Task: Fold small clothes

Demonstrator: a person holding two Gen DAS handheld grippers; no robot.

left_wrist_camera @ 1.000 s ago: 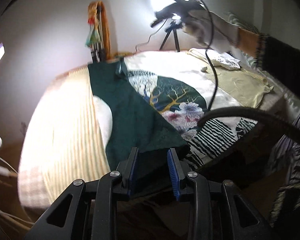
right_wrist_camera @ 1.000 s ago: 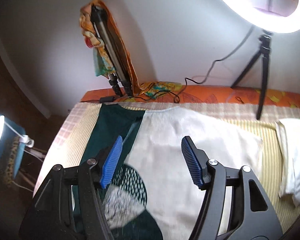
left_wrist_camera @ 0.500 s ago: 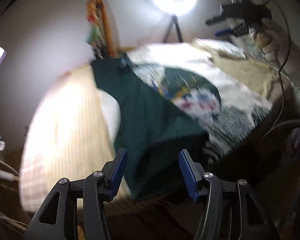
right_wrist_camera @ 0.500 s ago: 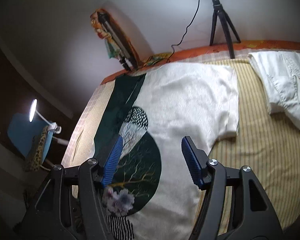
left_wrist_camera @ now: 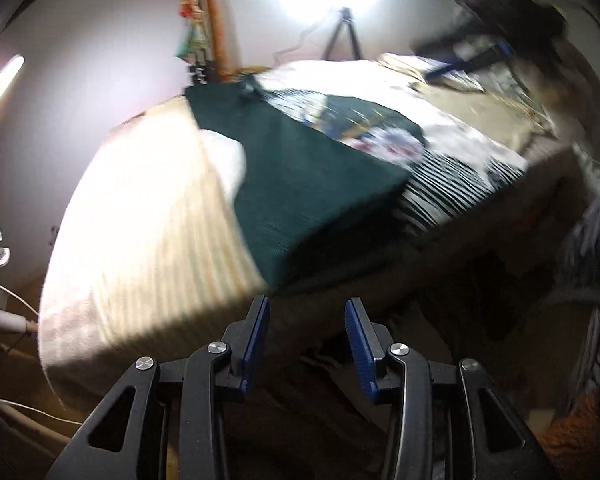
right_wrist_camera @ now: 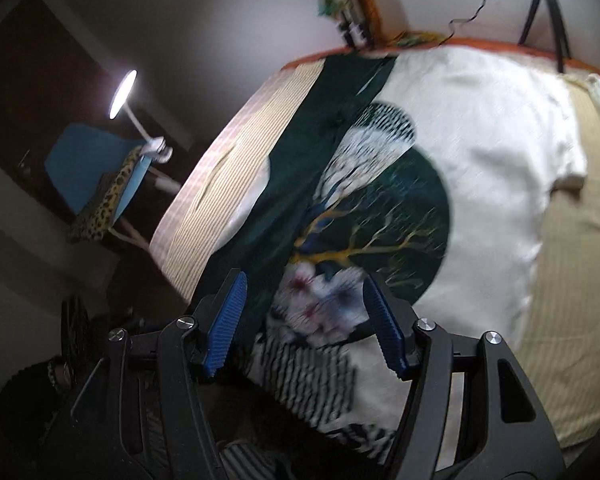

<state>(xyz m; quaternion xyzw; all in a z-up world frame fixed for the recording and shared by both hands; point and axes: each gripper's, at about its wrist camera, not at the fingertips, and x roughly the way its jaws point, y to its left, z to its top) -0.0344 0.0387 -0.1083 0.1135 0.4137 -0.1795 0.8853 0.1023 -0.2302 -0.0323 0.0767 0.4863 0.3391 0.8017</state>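
Left gripper (left_wrist_camera: 305, 330) jaws apart, nothing between them, hanging just off the near edge of the bed (left_wrist_camera: 140, 216), short of the shirt's corner. Right gripper (right_wrist_camera: 303, 316) jaws also wide apart, empty, hovering over the near hem of the shirt (right_wrist_camera: 480, 152) above the flower print; can't tell if it touches the cloth. Shirt lies flat on the striped bed cover: cream body, round dark green print in the middle, dark green panel (left_wrist_camera: 300, 184) folded over along its left side, striped hem at the near edge. Ring light tripod (right_wrist_camera: 548, 12) stands at the far side against the wall. Desk lamp (right_wrist_camera: 122, 94) glows far left, off the bed. Both views motion-blurred
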